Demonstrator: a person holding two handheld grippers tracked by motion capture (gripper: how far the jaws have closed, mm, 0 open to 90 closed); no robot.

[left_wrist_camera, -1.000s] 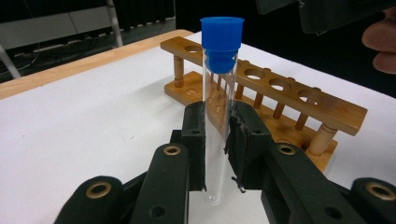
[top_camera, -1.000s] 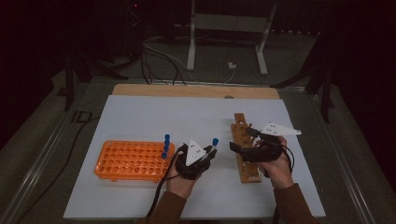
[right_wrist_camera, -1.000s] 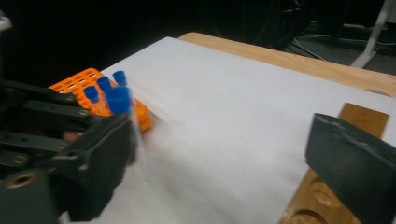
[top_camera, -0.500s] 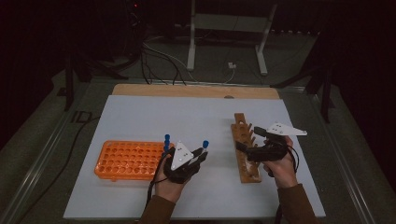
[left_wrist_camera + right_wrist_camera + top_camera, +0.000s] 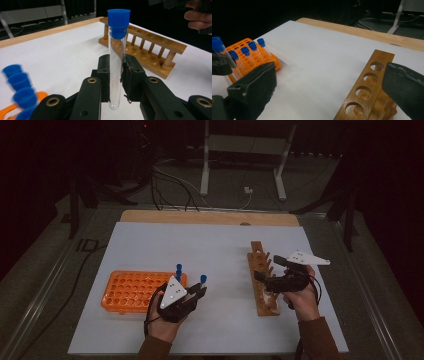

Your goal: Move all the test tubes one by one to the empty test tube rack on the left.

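Between the two black jaws at the centre of the left gripper view stands a clear tube (image 5: 115,72) with a blue cap (image 5: 119,21), upright, clamped at about mid-length by the left gripper (image 5: 115,77), its rounded bottom hanging free above the white surface (image 5: 57,57). From above, the same tube shows just right of the orange rack (image 5: 131,291), lower left of centre in the frame, lifted clear of it. More blue-capped tubes (image 5: 249,53) stand in that rack. Toward the right of the high view lies a wooden rack (image 5: 262,280) with empty round holes, and over its near end the right gripper (image 5: 272,275) hangs with its jaws spread wide and nothing between them.

The tube looks light, stiff, smooth and probably breakable, so a gentle squeeze on the bare wall below the cap seems right; too little and it could slide down through the pads. Holding by the cap risks it pulling off.
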